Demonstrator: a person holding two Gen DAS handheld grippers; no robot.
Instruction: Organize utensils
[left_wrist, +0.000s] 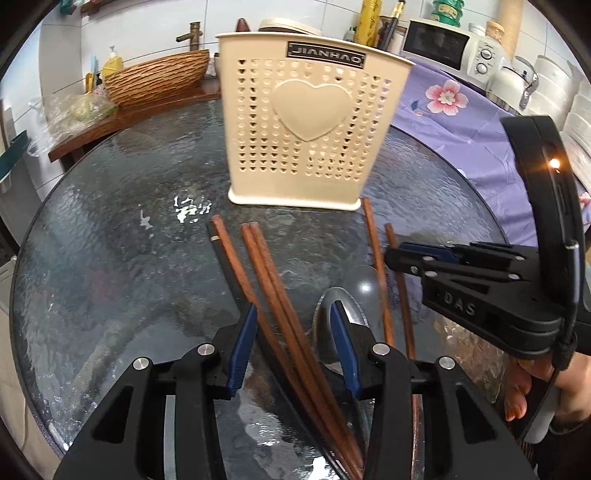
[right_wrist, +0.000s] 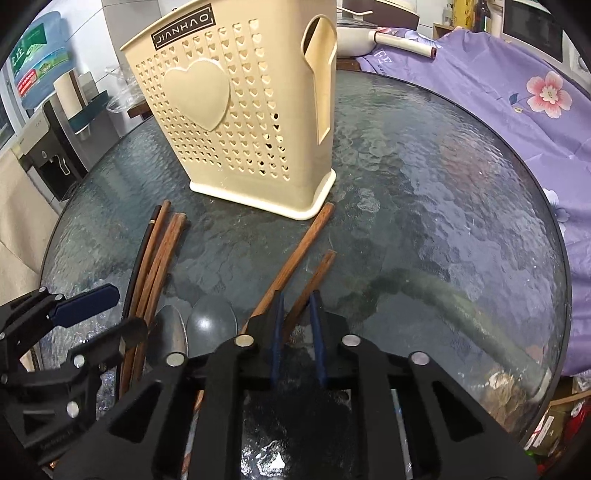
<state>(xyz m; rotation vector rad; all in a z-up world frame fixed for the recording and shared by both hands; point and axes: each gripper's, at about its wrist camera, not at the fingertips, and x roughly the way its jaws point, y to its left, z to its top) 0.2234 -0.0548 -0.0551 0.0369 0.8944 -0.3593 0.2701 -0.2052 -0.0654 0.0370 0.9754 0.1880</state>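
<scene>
Straddling a bundle of brown chopsticks (left_wrist: 280, 295), the left gripper (left_wrist: 293, 328) has its jaws open, blue pads clear of the sticks on both sides. Right gripper (right_wrist: 297, 314) jaws nearly closed around one brown chopstick (right_wrist: 310, 284); actual pad contact hard to tell. Second loose chopstick (right_wrist: 295, 254) lies just left of it, tip near the holder base. Black chopstick (right_wrist: 142, 254) at the bundle's left edge. Two metal spoons (right_wrist: 210, 317) on the glass desk (right_wrist: 443, 184) between the groups. Cream perforated utensil holder (left_wrist: 310, 122) stands upright beyond, heart on front. Purple floral cloth (right_wrist: 517, 81) behind.
</scene>
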